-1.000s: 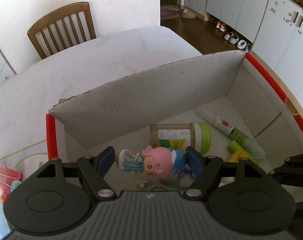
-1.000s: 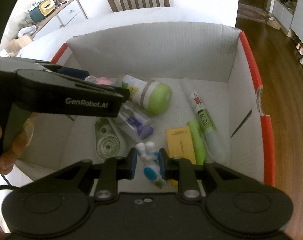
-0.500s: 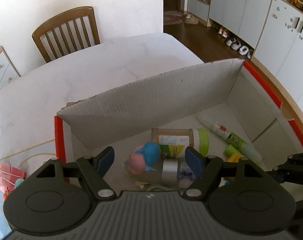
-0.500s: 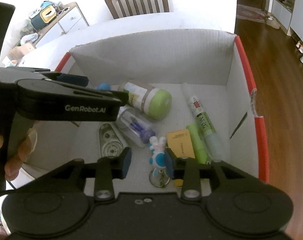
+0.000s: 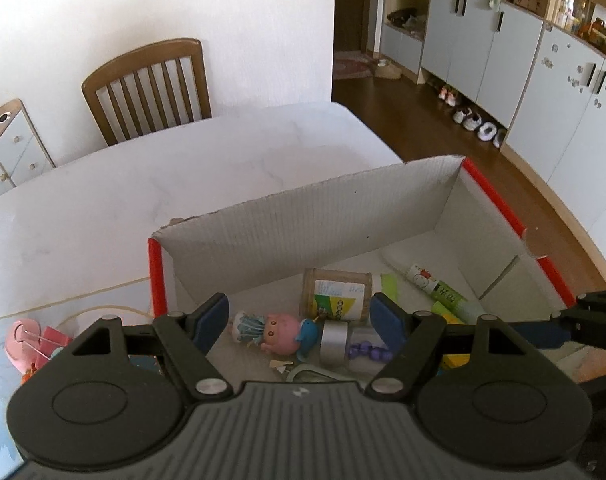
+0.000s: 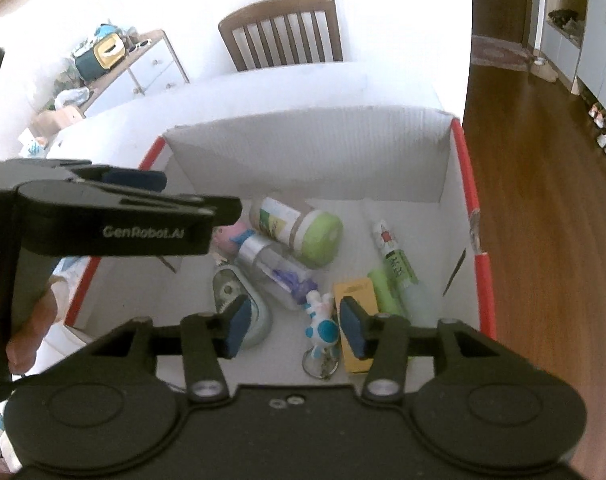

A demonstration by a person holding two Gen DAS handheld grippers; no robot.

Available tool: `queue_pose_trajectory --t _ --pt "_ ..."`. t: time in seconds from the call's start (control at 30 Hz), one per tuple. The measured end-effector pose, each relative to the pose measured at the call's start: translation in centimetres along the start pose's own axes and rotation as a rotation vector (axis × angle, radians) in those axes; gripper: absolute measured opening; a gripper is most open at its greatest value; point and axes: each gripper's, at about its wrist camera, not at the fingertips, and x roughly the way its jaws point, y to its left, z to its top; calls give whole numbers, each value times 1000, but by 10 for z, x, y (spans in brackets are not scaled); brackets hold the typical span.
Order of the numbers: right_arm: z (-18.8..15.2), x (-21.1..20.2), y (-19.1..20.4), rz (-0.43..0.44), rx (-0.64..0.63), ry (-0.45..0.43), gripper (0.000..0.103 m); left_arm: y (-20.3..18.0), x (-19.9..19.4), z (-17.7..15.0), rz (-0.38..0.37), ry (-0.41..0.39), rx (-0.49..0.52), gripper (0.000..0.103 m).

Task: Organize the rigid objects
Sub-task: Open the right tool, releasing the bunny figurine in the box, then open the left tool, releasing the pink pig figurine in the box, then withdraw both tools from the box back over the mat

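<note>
Box [image 6: 451, 184], doll [image 5: 279, 330], keychain [image 6: 321, 328] inside

Bright daylight, blown-out walls; fisheye-bent edges

— What's on my table [image 5: 151, 184]?
— White top, mostly bare. My box [image 5: 303, 224] with red edges sits on it at the near right corner.
— Anything else?
— Left of the box, a pink clip [image 5: 27, 340] and some small bits I can't make out.
</note>
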Motion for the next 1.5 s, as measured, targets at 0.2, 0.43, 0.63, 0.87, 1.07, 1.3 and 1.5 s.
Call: queue_pose_trajectory --t 0.2,0.43,0.63,0.87,1.07,1.3,1.5 --pt "0 -16 3 -4 -10 -37 60 0 -22 -3 -16 -38 -3 77" --pt "-1 -35 8 -1 -11 -97 70 7 -46 -8 -36 -76 -16 78" --pt "-5 -45 14 7 7 -134 83 17 -64 -17 -33 -107 -2 78" --pt "-11 -56 29 0 6 -188 94 37 -84 -30 -50 -149 -4 84" --pt "-13 -63 57 8 -8 -247 102 62 -97 -42 -76 -173 5 84" --pt "-9 -54 106 10 -49 -257 102 105 -108 -56 -114 -191 -15 91" --pt "-6 -40 146 14 -59 -240 102 153 -110 -71 -130 -201 -22 100"
